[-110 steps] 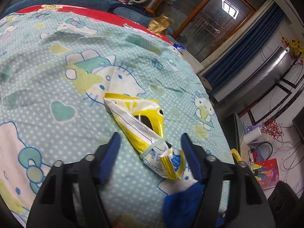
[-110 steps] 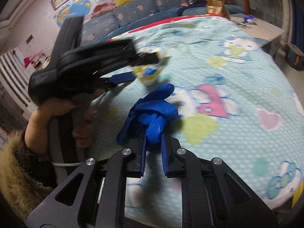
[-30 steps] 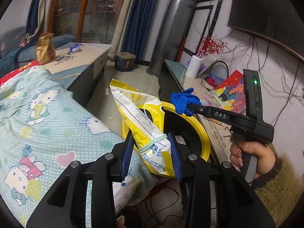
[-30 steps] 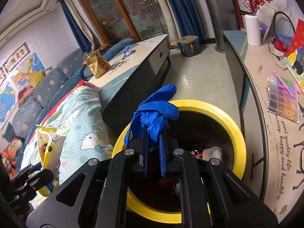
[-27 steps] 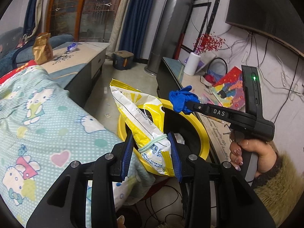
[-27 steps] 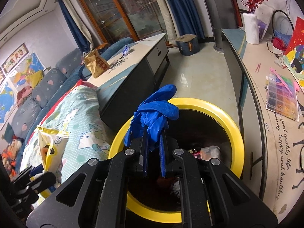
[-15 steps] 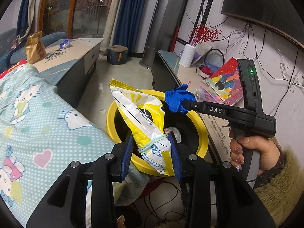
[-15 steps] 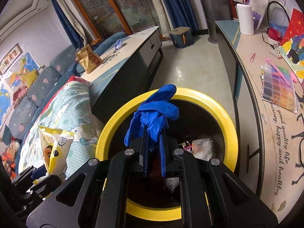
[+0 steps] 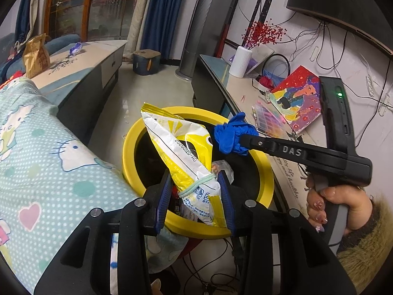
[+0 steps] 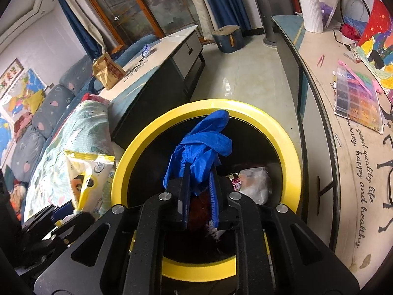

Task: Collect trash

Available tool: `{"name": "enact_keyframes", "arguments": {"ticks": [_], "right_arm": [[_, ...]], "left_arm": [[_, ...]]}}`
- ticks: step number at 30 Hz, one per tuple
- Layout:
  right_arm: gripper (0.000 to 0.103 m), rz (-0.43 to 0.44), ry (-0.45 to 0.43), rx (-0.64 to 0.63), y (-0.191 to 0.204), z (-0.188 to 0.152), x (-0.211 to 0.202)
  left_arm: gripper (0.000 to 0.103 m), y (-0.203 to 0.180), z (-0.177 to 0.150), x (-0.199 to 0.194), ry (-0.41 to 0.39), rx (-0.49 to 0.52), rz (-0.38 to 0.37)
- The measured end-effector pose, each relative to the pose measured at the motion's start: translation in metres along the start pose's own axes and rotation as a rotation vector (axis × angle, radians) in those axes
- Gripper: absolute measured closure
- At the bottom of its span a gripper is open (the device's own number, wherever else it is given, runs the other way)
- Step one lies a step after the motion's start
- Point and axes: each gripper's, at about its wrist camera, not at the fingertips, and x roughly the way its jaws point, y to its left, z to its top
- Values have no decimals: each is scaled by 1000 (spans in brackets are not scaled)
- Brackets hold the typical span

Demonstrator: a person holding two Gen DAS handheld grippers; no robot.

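**Inspector A:** Left wrist view first. What does the left gripper (image 9: 195, 191) have?

**Inspector B:** Its blue pads are clenched on the lower end of a yellow and white snack bag (image 9: 181, 152), just above a pale green elastic band around the bag. The bag stands tilted, over the near rim of the yellow-rimmed bin (image 9: 266, 172), its top leaning toward the bin's far-left side.

**Inspector A:** And the other tool in that view?

**Inspector B:** The right gripper (image 9: 242, 139) reaches in from the right, held by a hand (image 9: 343, 204) in a fur-trimmed sleeve. A crumpled blue glove (image 9: 231, 135) sits at its tip, above the bin's far-right rim. A cartoon-print blanket (image 9: 49, 162) lies left of the bin, touching its rim.

**Inspector A:** Right wrist view?

**Inspector B:** The right gripper (image 10: 200, 191) points down into the bin (image 10: 291, 162). The blue glove (image 10: 203, 145) stands between the fingers, directly over the bin's dark opening. The jaws have just been opening a little; a narrow gap shows by the right pad, so I cannot tell whether they still pinch the glove.

**Inspector A:** Anything else?

**Inspector B:** A white crumpled wrapper (image 10: 254, 184) lies inside the bin, right of the glove. The snack bag (image 10: 86, 172) shows left of the bin's rim, outside it from this angle.
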Motion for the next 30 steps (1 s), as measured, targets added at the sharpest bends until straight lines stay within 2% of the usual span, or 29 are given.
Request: {"name": "enact_keyframes", "arguments": {"ticks": [4, 5, 6, 8, 10, 16, 19, 22, 23, 30], "right_arm": [[82, -2, -5, 19, -4, 0, -4], [77, -4, -9, 23, -5, -1, -6], [75, -5, -14, 26, -6, -1, -8], [66, -8, -26, 28, -6, -2, -13], [58, -19, -46, 19, -3, -3, -20], [32, -46, -121, -53, 15, -12, -42], [21, -60, -172, -105, 31, -22, -54], [19, -75, -214, -144, 43, -30, -63], [12, -77, -228, -157, 48, -34, -66], [11, -97, -356, -249, 81, -57, -87]], "left_arm": [[60, 3, 3, 7, 6, -11, -10], [56, 4, 3, 7, 1, -9, -7], [47, 4, 4, 6, -7, -8, -2], [40, 6, 6, 3, -19, -12, 0], [27, 9, 7, -5, -39, -17, 14], [10, 17, 6, -36, -101, -27, 65], [7, 21, 3, -55, -139, -38, 94], [7, 26, -3, -76, -176, -50, 130], [7, 27, -5, -82, -186, -55, 141], [7, 34, -28, -127, -263, -73, 238]]}}
